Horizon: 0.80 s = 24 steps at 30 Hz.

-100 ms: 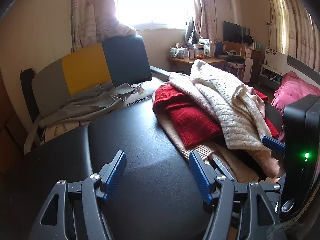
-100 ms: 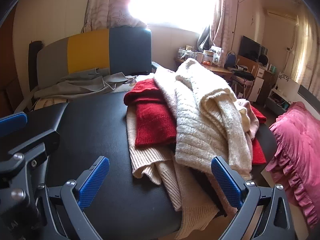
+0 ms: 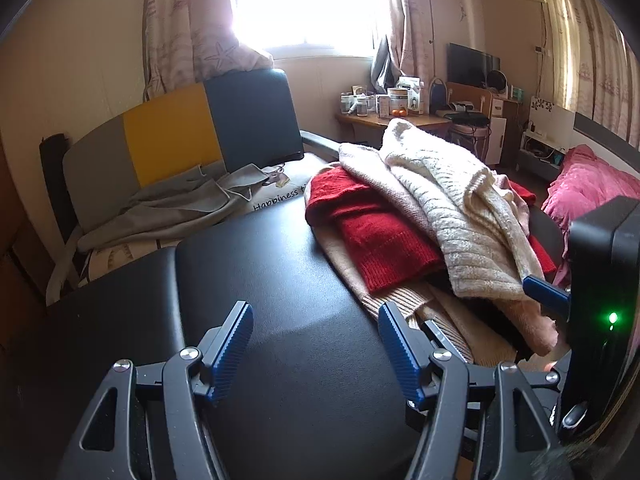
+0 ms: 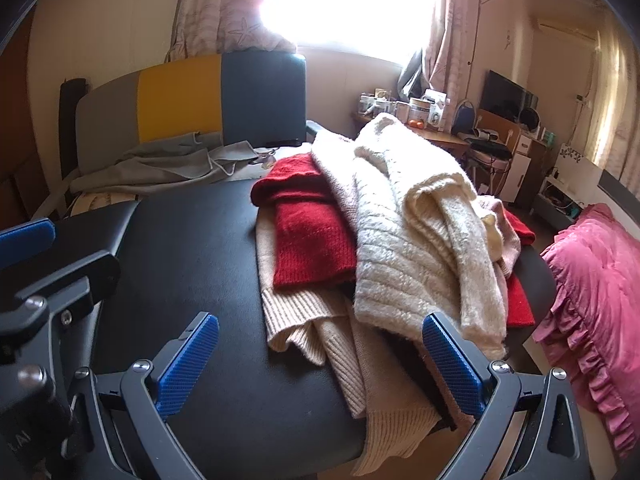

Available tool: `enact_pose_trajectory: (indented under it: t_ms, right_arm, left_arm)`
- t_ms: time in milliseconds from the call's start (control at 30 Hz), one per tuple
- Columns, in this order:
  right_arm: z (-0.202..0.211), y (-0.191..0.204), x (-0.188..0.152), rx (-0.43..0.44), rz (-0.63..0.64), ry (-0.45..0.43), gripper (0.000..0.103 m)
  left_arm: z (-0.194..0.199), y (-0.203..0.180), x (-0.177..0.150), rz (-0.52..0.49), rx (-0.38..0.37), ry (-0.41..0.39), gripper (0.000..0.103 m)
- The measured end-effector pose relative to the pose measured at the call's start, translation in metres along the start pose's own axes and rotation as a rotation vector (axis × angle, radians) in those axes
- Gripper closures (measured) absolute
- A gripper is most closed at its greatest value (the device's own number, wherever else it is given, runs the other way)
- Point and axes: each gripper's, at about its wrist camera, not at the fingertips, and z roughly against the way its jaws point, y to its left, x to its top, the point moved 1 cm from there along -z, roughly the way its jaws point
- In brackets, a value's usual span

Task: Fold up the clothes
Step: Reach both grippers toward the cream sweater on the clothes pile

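From my seat I see a pile of knitwear on the right half of a black padded table. The cream ribbed sweater lies on top, a red sweater under it on the left, and a beige knit at the bottom, with its hem hanging over the near table edge. Between the cream one and the beige one there is something dark, but I cannot tell what it is. How many garments are in the pile I also cannot say, because the layers cover each other.

The left gripper is spread wide and holds nothing; under it is only bare table, and its right finger stands just beside the edge of the beige knit. The right gripper is also spread and empty, with the beige hem between its blue pads. Whether the right pad touches the cloth I cannot tell.

The left wrist view shows only the left side of the pile; the body of the right gripper with a green light blocks the rest. The right wrist view shows the whole front of the pile and a pink frilled bedcover beside the table. In both views a grey cloth lies on the seat behind the table, and the window is too bright to see through.
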Motion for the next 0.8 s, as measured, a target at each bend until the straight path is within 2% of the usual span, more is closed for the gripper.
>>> enact_pose_trajectory:
  t_ms: [267,300,333,400,500,567,600,700,800]
  right_arm:
    - [-0.005,0.001,-0.007,0.005,-0.023,0.015,0.000]
    - [-0.006,0.001,-0.008,0.005,-0.025,0.017,0.000]
    - [-0.007,0.001,-0.009,0.000,-0.029,0.027,0.000]
    - [-0.016,0.000,-0.009,-0.009,-0.027,0.083,0.000]
    - [-0.026,-0.003,-0.014,0.055,-0.066,0.141,0.000]
    - [-0.032,-0.010,-0.018,0.123,-0.137,0.172,0.000]
    - [-0.037,-0.011,-0.020,0.135,-0.137,0.198,0.000]
    - [-0.057,-0.013,-0.029,0.162,-0.104,0.288,0.000]
    - [-0.052,-0.028,-0.015,0.178,-0.114,0.222,0.000]
  left_arm:
    - [-0.006,0.011,-0.015,0.025,-0.026,0.037,0.037]
    - [-0.014,0.013,-0.020,0.025,-0.051,0.068,0.036]
    - [-0.023,0.021,-0.028,0.056,-0.106,0.108,0.036]
    - [-0.038,0.034,-0.044,0.113,-0.182,0.186,0.035]
    - [-0.061,0.062,-0.076,0.258,-0.240,0.278,0.035]
    - [-0.069,0.080,-0.094,0.298,-0.214,0.300,0.035]
    - [-0.072,0.088,-0.102,0.294,-0.183,0.307,0.037]
    - [-0.078,0.106,-0.121,0.330,-0.178,0.317,0.037]
    - [-0.083,0.124,-0.140,0.371,-0.183,0.326,0.039]
